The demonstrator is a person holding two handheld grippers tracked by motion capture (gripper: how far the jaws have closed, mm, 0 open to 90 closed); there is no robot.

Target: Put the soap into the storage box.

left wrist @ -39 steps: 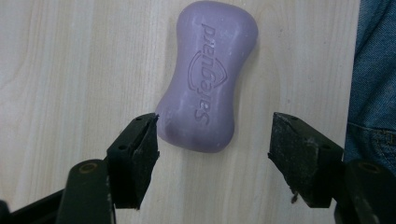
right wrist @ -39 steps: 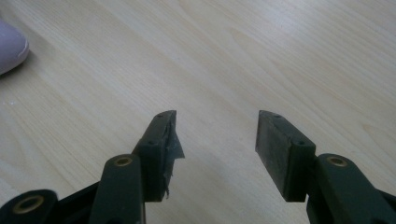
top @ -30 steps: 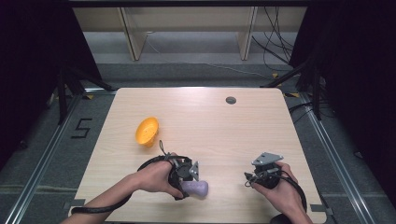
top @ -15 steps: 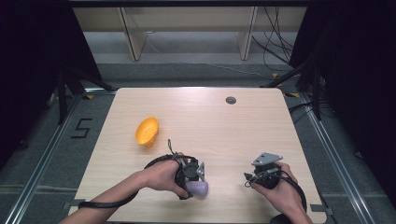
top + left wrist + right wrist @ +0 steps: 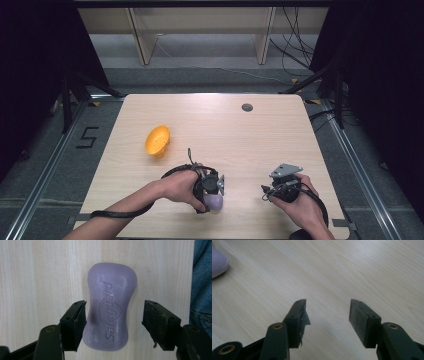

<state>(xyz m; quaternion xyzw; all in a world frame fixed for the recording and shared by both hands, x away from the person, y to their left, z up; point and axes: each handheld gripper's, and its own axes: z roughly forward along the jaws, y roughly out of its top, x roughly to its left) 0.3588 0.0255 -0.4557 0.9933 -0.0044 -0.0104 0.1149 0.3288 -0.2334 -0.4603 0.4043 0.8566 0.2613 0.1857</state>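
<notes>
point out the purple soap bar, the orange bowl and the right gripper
purple soap bar (image 5: 110,306), left gripper view, on the embossed logo at its middle
orange bowl (image 5: 157,140), high view, on its inner face
right gripper (image 5: 328,312), right gripper view, midway between its open fingertips

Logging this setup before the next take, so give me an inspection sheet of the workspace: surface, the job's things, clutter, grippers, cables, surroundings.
Surface: light wooden table, with a small dark round spot near the far edge.
Job's things: purple soap bar stamped Safeguard, lying flat near the front edge; orange bowl tipped on its side, left of centre.
Clutter: nothing seen.
Grippers: left gripper open, jaws straddling the soap, gap on one side; right gripper open over bare wood.
Cables: one trails from the left gripper along the forearm; loose wires on the floor behind the table.
Surroundings: grey floor marked 5, pale shelving legs.
</notes>
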